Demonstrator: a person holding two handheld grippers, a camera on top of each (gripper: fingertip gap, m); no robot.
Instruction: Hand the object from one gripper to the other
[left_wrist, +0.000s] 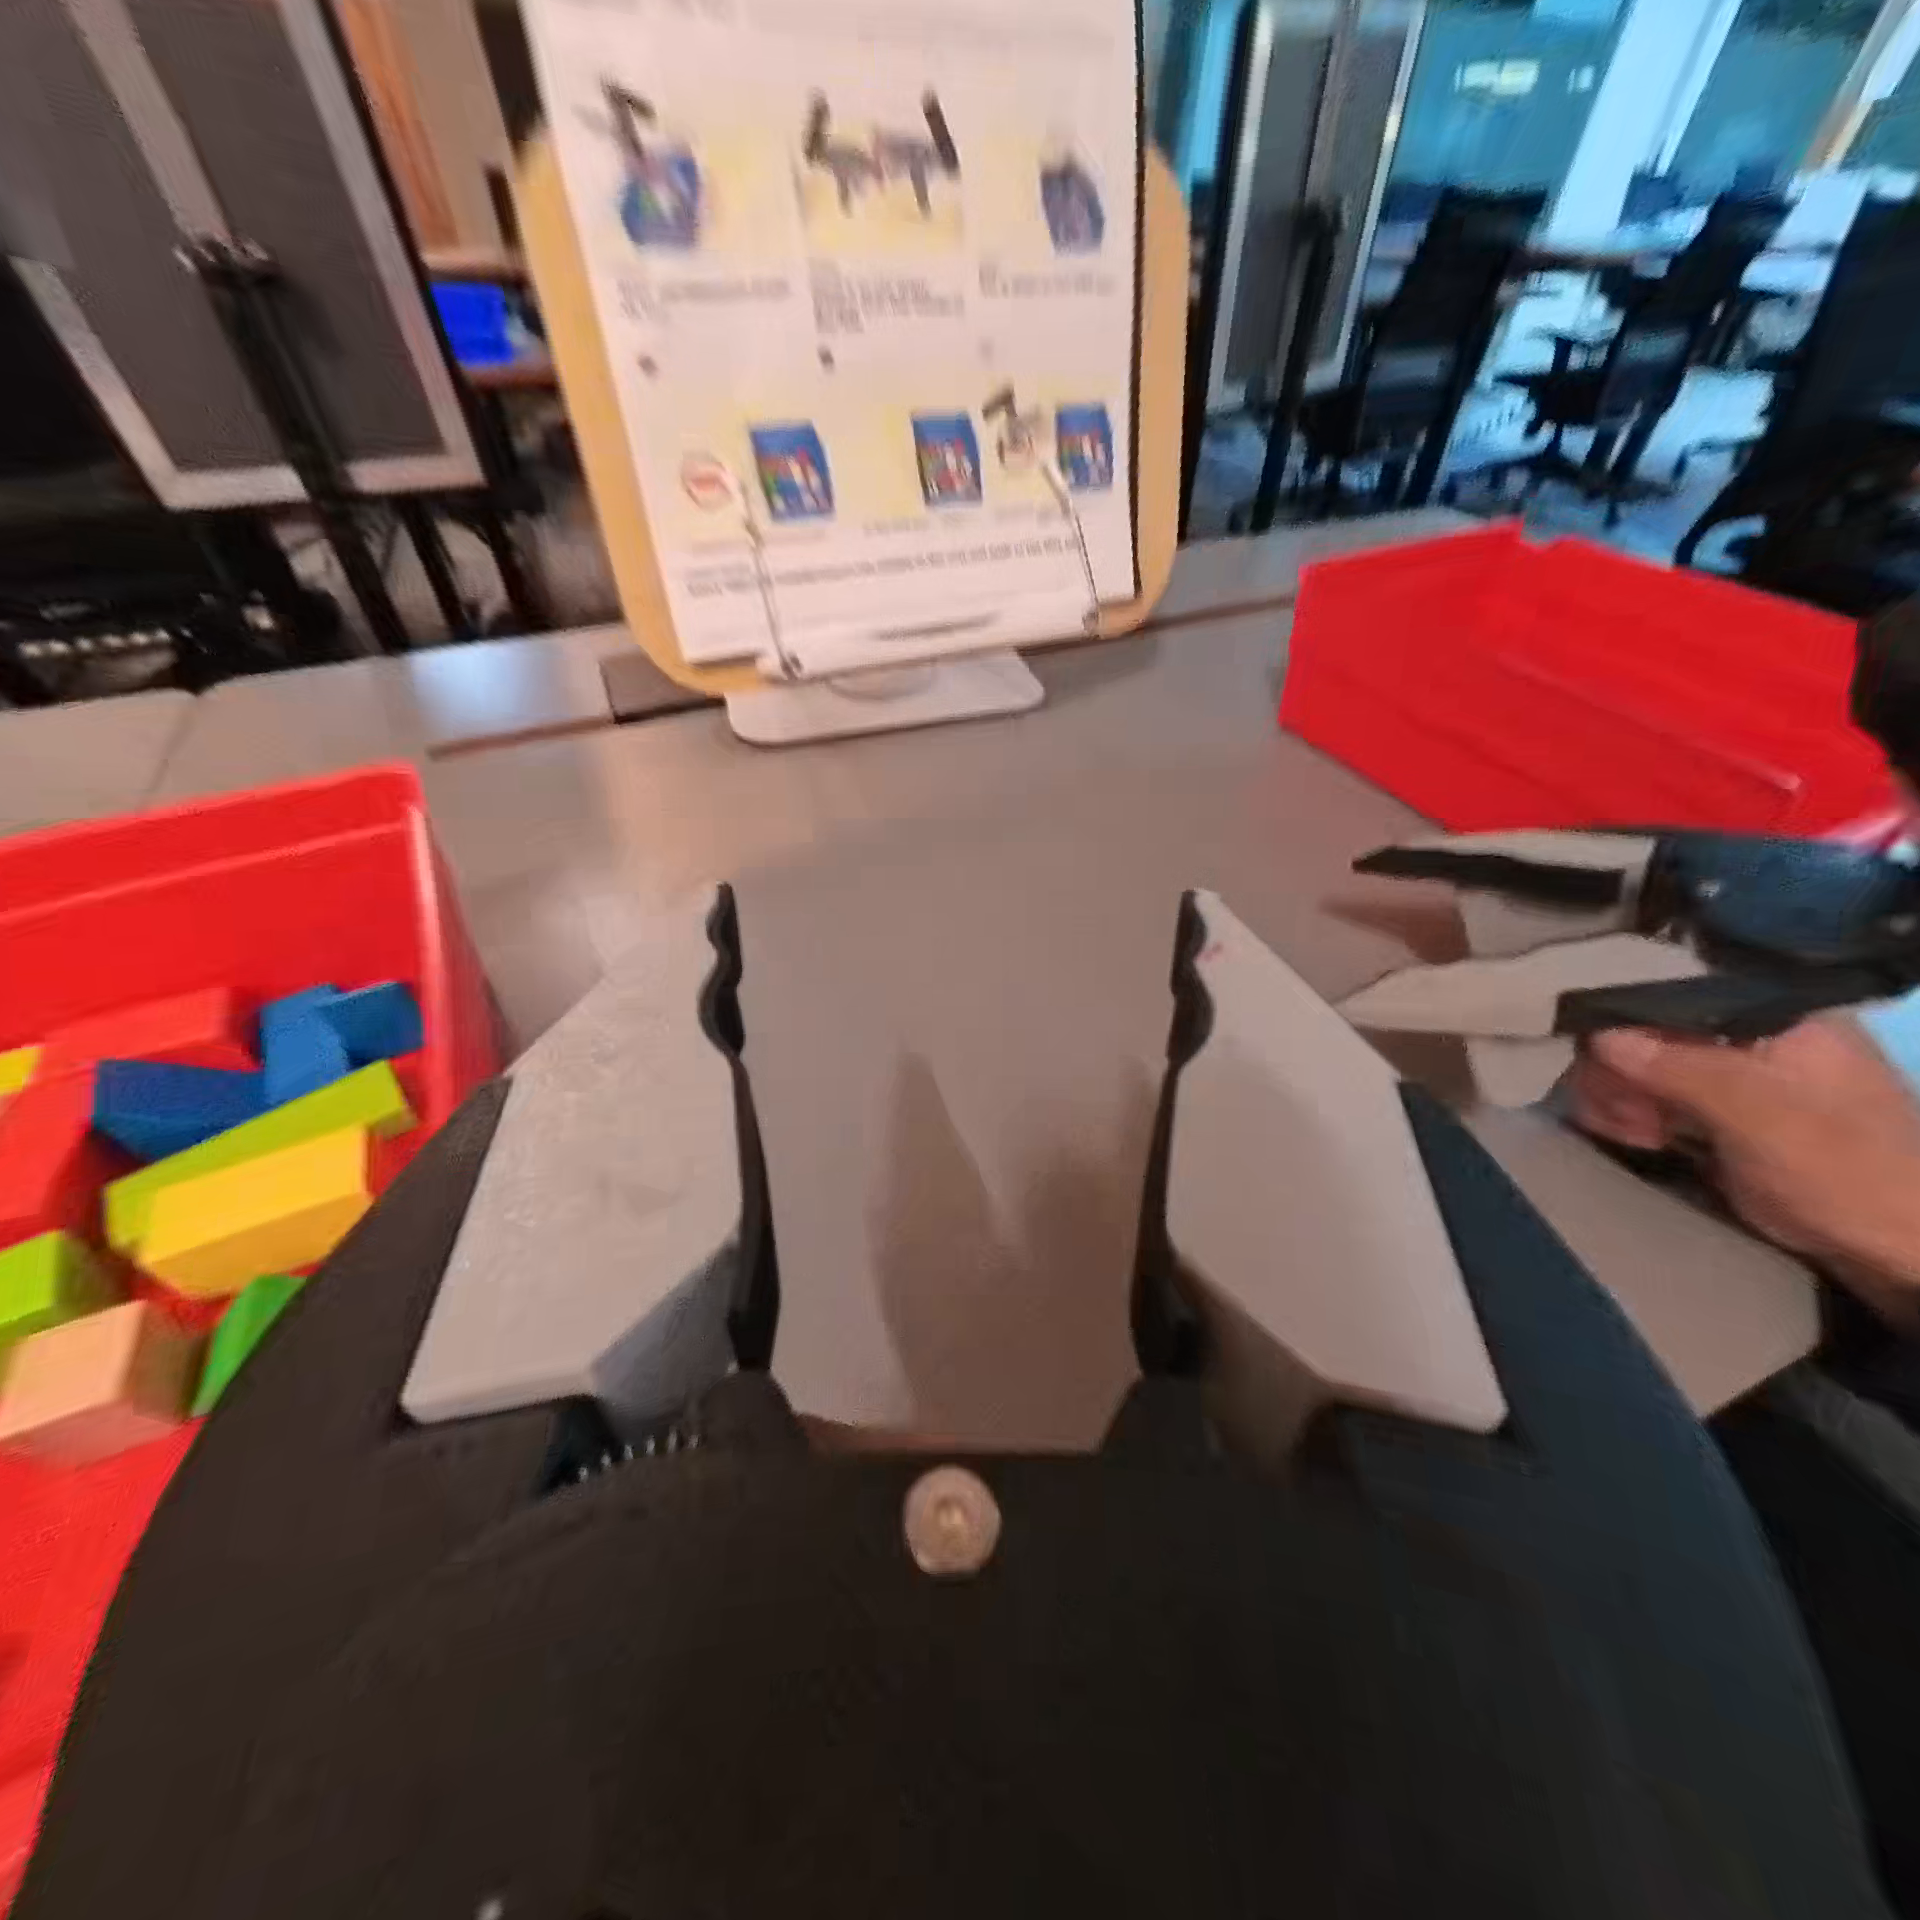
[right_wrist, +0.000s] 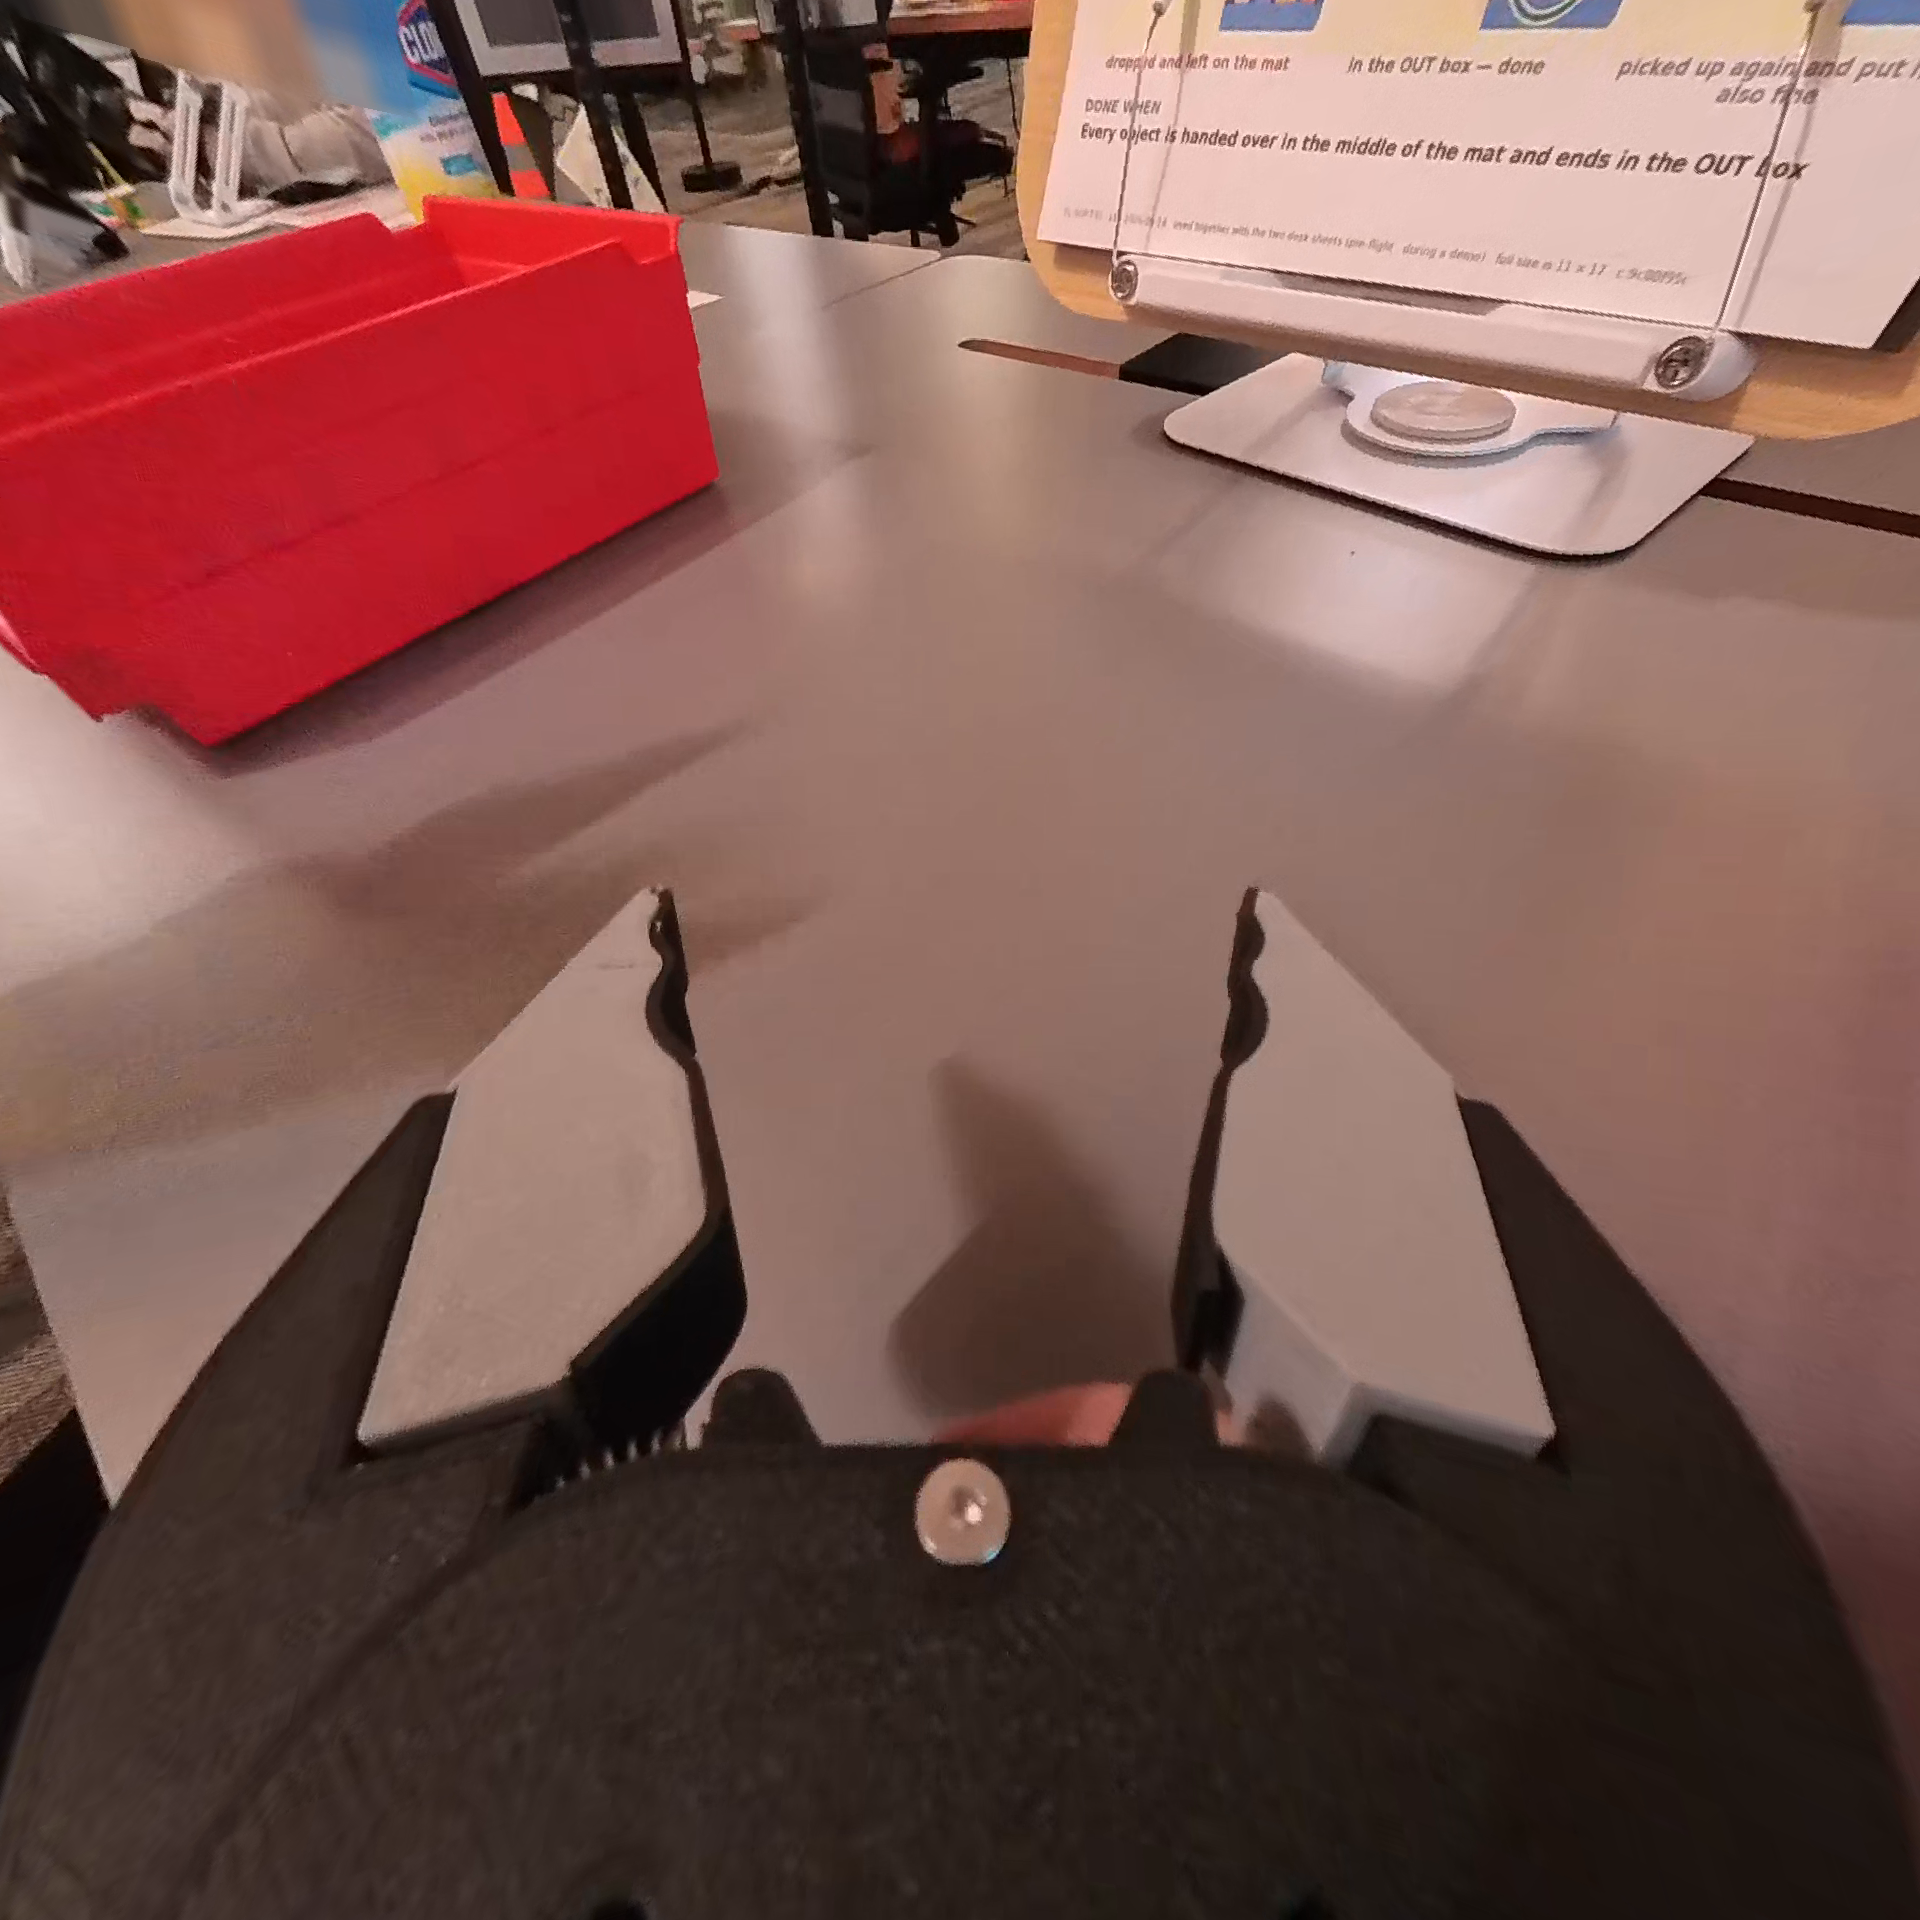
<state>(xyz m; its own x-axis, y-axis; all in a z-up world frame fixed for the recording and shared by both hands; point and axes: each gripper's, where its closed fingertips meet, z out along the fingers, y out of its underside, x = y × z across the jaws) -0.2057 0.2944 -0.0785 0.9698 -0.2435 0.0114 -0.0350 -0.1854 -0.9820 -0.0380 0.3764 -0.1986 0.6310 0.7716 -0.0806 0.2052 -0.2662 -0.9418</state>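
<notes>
My left gripper (left_wrist: 956, 935) is open and empty above the grey table, just right of a red bin (left_wrist: 218, 894) that holds several coloured wooden blocks (left_wrist: 249, 1153): blue, green, yellow, tan. My right gripper (right_wrist: 954, 914) is open and empty over the bare table. It also shows in the left wrist view (left_wrist: 1475, 935) at the right, held by a hand (left_wrist: 1756, 1132), its jaws apart and pointing left. A second red bin (right_wrist: 343, 447) stands ahead of it to the left; its inside is hidden. That bin shows at the far right in the left wrist view (left_wrist: 1538, 686).
A paper sheet on a wooden board with a white stand (left_wrist: 883, 686) stands at the table's far middle, also near the right gripper (right_wrist: 1455, 447). Screens and stands lie behind at left, office chairs (left_wrist: 1621, 343) at right.
</notes>
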